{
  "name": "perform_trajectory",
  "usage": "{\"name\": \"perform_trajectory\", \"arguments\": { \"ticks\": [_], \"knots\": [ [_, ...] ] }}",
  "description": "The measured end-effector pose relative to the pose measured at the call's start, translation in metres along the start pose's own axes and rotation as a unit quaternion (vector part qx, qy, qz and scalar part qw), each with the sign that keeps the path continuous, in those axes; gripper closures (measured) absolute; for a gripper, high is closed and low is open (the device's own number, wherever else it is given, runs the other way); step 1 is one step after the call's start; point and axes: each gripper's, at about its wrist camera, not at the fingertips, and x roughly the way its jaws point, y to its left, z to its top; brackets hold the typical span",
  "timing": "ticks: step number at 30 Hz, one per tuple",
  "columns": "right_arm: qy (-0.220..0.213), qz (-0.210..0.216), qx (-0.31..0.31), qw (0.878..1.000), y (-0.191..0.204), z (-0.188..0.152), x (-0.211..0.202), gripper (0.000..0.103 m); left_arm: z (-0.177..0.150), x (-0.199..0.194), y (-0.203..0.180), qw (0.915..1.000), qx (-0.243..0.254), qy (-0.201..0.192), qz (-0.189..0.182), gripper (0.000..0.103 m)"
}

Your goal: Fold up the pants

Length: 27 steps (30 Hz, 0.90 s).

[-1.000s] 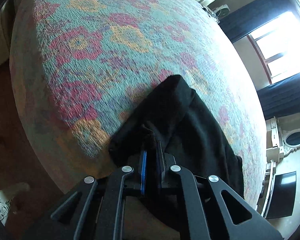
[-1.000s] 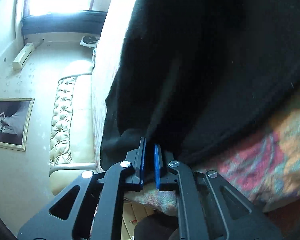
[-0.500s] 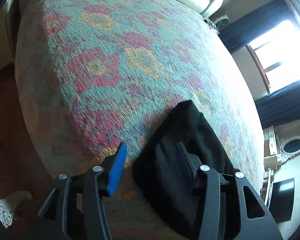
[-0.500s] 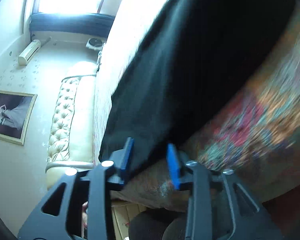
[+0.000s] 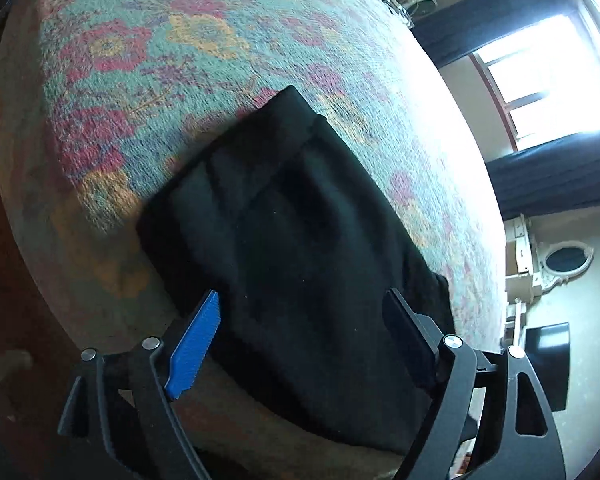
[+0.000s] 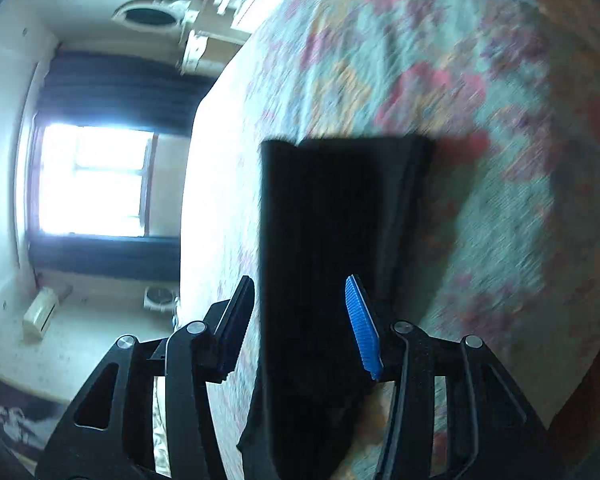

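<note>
The black pants (image 5: 300, 240) lie folded in a flat rectangle near the edge of the bed with the floral cover (image 5: 160, 60). My left gripper (image 5: 304, 312) is open and empty, its jaws wide apart just above the near end of the pants. In the right wrist view the pants (image 6: 324, 216) show as a dark rectangle on the bed. My right gripper (image 6: 300, 304) is open and empty, hovering over their near end. That view is motion-blurred.
The bed edge drops to a dark red floor (image 5: 8, 280) at the left. A bright window with dark curtains (image 5: 540, 80) is at the right, with a cream dresser and oval mirror (image 5: 564, 256) below it. A padded headboard is at the far end of the bed.
Both grippers were shut on the pants a second ago. Both have opened, let go of the cloth and pulled back. The pants now lie flat on the bed.
</note>
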Motion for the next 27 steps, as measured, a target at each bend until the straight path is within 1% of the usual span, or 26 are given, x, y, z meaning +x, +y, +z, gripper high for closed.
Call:
{"name": "perform_trajectory", "arguments": {
  "ticks": [2,4,7,10,11,12,13,15,16,18,20,21,23,24,25,26,27],
  "knots": [
    [-0.006,-0.025,-0.017,1.0,-0.012,0.004,-0.004,0.056,-0.001,0.001,-0.009,0.9993,0.033,-0.011,0.011,0.021],
    [0.008,-0.02,-0.015,1.0,-0.027,0.007,0.001,0.056,-0.002,0.002,-0.012,0.9988,0.047,-0.01,0.012,0.018],
    [0.019,0.022,0.01,1.0,-0.037,0.011,0.013,0.056,-0.002,0.011,-0.006,0.9991,0.039,0.002,0.017,0.017],
    [0.028,0.014,-0.034,0.999,-0.027,0.022,0.019,0.056,-0.001,0.015,0.002,0.9997,0.022,0.006,0.003,0.017],
    [0.028,0.002,-0.056,0.998,-0.023,0.02,0.019,0.06,0.0,0.015,0.004,0.9998,0.017,0.005,-0.003,0.017],
    [0.026,-0.009,-0.073,0.997,-0.019,0.022,0.02,0.068,-0.001,0.014,0.007,0.9999,0.012,0.004,-0.008,0.015],
    [0.029,-0.017,-0.08,0.996,-0.019,0.024,0.022,0.098,-0.001,0.015,0.008,0.9999,0.012,0.004,-0.012,0.014],
    [0.018,-0.023,-0.071,0.997,-0.026,0.032,0.017,0.098,-0.001,0.017,0.007,0.9997,0.021,0.007,-0.013,0.013],
    [0.014,-0.019,-0.064,0.998,-0.037,0.043,0.008,0.098,-0.001,0.019,0.006,0.9994,0.032,0.01,-0.012,0.012],
    [0.025,-0.01,-0.053,0.998,-0.051,0.046,0.008,0.098,-0.001,0.022,0.002,0.9987,0.048,0.015,-0.008,0.011],
    [0.031,-0.002,-0.057,0.998,-0.053,0.048,0.005,0.097,0.0,0.023,0.001,0.9985,0.052,0.016,-0.008,0.01],
    [0.018,-0.007,-0.059,0.998,-0.041,0.039,0.004,0.096,0.0,0.024,0.001,0.9985,0.051,0.017,-0.008,0.01],
    [-0.026,-0.033,-0.07,0.997,-0.033,0.046,-0.014,0.079,0.001,0.025,0.0,0.9986,0.048,0.018,-0.01,0.009],
    [-0.052,-0.034,-0.079,0.995,-0.027,0.047,-0.025,0.075,0.001,0.025,0.001,0.9986,0.047,0.018,-0.011,0.009],
    [-0.058,-0.02,-0.094,0.994,-0.017,0.05,-0.026,0.072,0.002,0.025,0.0,0.9986,0.047,0.019,-0.012,0.009],
    [-0.049,-0.007,-0.114,0.992,-0.004,0.057,-0.019,0.071,0.002,0.026,0.0,0.9986,0.047,0.019,-0.012,0.009],
    [-0.03,0.006,-0.139,0.99,0.009,0.057,-0.012,0.069,0.002,0.026,0.0,0.9986,0.047,0.019,-0.012,0.009]
  ]
}}
